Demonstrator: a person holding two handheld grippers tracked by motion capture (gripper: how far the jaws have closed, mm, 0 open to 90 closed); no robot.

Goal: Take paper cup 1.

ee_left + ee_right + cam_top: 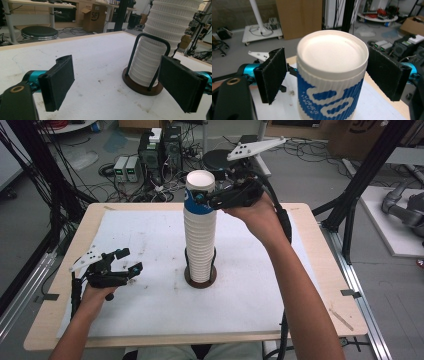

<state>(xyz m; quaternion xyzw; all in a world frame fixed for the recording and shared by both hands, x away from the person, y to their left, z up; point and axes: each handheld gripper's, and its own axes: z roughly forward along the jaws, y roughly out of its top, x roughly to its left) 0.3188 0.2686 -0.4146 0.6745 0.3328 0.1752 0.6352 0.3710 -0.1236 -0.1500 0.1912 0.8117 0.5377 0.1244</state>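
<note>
Robotics lab or research workshop. Wooden table (310,227) covered by white mat (150,240), framed by black metal struts (367,167). Grey floor strewn with tangled cables (125,190) and electronic boxes (126,168). Cardboard boxes (93,16), round black stool (39,32) and workbenches seen behind. Grey robot arm (402,207) laid on side platform.

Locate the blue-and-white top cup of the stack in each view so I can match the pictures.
High view: the blue-and-white ribbed paper cup tops the stack at upper centre, at the right tongs.
Left gripper view: cut off above the frame.
Right gripper view: cup fills the centre between the jaws.
Shared landmark: white ribbed cup stack.
</note>
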